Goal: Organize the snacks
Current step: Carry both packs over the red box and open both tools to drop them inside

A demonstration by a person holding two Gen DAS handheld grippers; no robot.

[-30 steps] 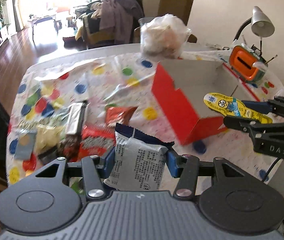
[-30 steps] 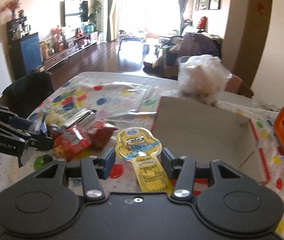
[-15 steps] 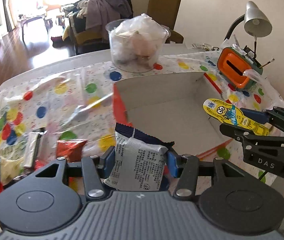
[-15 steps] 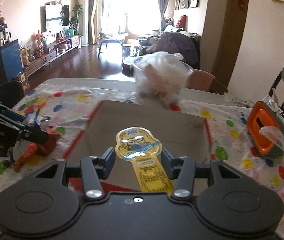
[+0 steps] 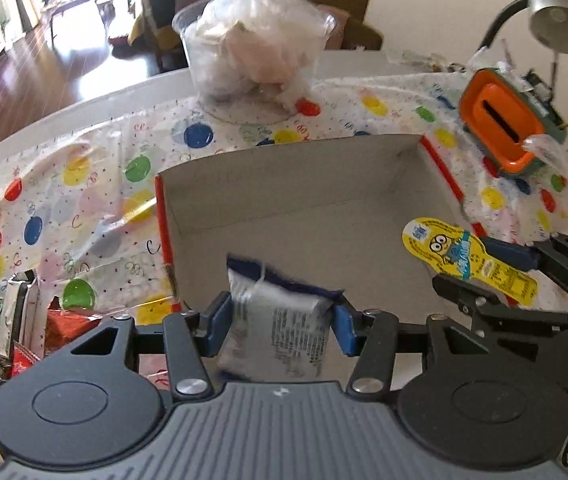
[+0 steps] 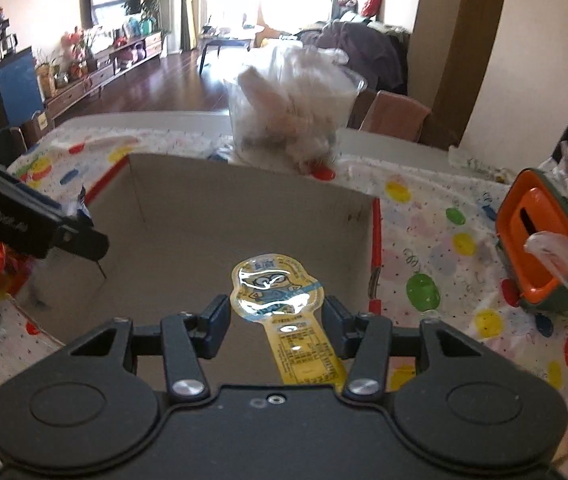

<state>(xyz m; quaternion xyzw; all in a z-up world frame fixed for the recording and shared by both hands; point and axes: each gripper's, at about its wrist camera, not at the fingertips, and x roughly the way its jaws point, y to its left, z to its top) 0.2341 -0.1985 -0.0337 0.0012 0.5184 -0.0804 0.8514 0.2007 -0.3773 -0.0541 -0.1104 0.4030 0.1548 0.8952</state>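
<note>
My left gripper (image 5: 279, 316) is shut on a grey and dark blue snack packet (image 5: 277, 328) and holds it over the near edge of the open cardboard box (image 5: 284, 184) with red outer sides. My right gripper (image 6: 275, 316) is shut on a yellow Minions snack pouch (image 6: 279, 300) and holds it over the same box (image 6: 243, 200). In the left wrist view the right gripper (image 5: 496, 268) with its pouch (image 5: 464, 256) is over the box's right side. In the right wrist view the left gripper (image 6: 79, 228) enters at the left.
A clear tub of white wrapped items (image 5: 255, 52) stands behind the box. An orange and green holder (image 5: 504, 132) and a desk lamp (image 5: 560, 12) are at the right. Loose red and other snack packets (image 5: 23, 340) lie left of the box on the spotted tablecloth (image 5: 63, 200).
Both grippers have moved from the snack pile to above the open box, each still holding its snack. The box now fills the middle of both views.
</note>
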